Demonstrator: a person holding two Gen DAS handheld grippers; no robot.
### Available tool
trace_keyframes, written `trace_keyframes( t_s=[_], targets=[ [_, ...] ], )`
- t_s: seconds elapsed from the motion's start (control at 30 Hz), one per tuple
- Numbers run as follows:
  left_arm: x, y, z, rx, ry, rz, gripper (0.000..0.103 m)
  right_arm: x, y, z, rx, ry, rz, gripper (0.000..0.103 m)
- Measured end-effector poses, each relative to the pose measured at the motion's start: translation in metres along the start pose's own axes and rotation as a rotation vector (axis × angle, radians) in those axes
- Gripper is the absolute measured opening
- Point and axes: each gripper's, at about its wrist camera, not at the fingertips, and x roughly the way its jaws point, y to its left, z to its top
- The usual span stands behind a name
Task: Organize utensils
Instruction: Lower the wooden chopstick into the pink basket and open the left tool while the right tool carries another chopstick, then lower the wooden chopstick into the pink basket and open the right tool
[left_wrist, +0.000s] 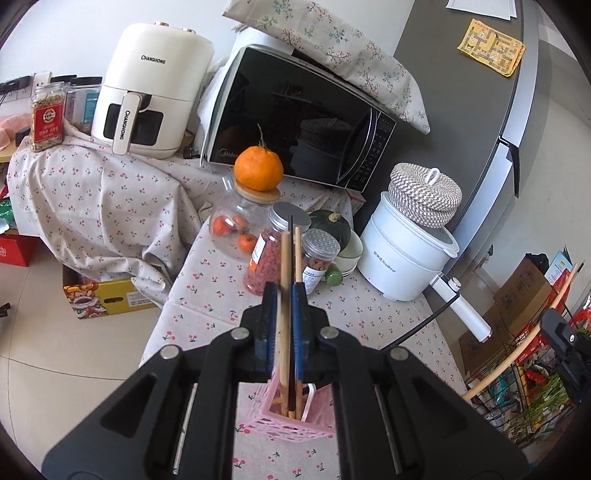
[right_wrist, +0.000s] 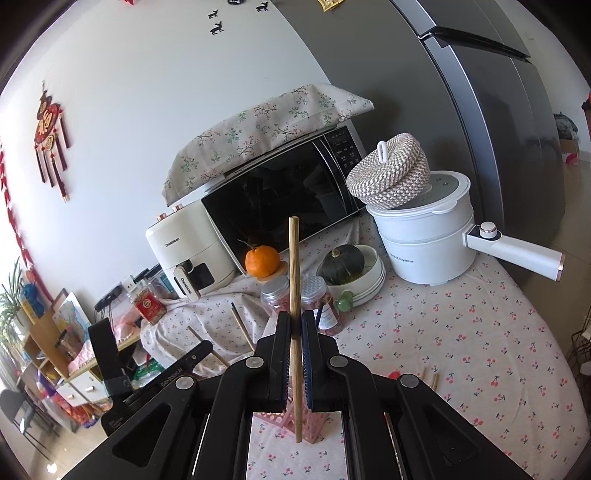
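Note:
My left gripper (left_wrist: 283, 291) is shut on a light wooden chopstick (left_wrist: 285, 258) that stands upright with its lower end inside a pink perforated holder (left_wrist: 291, 424). A dark chopstick and another wooden one stand in the holder beside it. My right gripper (right_wrist: 295, 321) is shut on a wooden chopstick (right_wrist: 294, 266), held upright just above the pink holder (right_wrist: 277, 419). The right gripper and its chopstick (left_wrist: 517, 347) show at the right edge of the left wrist view. The left gripper (right_wrist: 147, 373) shows at lower left in the right wrist view. Two short stick ends (right_wrist: 435, 380) lie on the cloth.
On the cherry-print tablecloth (right_wrist: 480, 332) stand two jars (left_wrist: 273, 254), a glass jar with an orange on top (left_wrist: 258, 168), a green squash in a bowl (right_wrist: 341, 262), a white electric pot (right_wrist: 428, 236), a microwave (left_wrist: 295, 122) and an air fryer (left_wrist: 151, 92).

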Motion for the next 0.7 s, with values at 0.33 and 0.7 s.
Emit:
trace_keyframes(
  t_s=[0.33, 0.7],
  targets=[
    [-0.023, 0.011, -0.004, -0.025, 0.07, 0.042, 0.075, 0.014, 0.011, 0.007, 0.015, -0.077, 0.031, 0.006],
    [-0.029, 0.026, -0.029, 0.139, 0.219, 0.146, 0.078, 0.054, 0.024, -0.007, 0.003, -0.058, 0.032, 0.006]
  ],
)
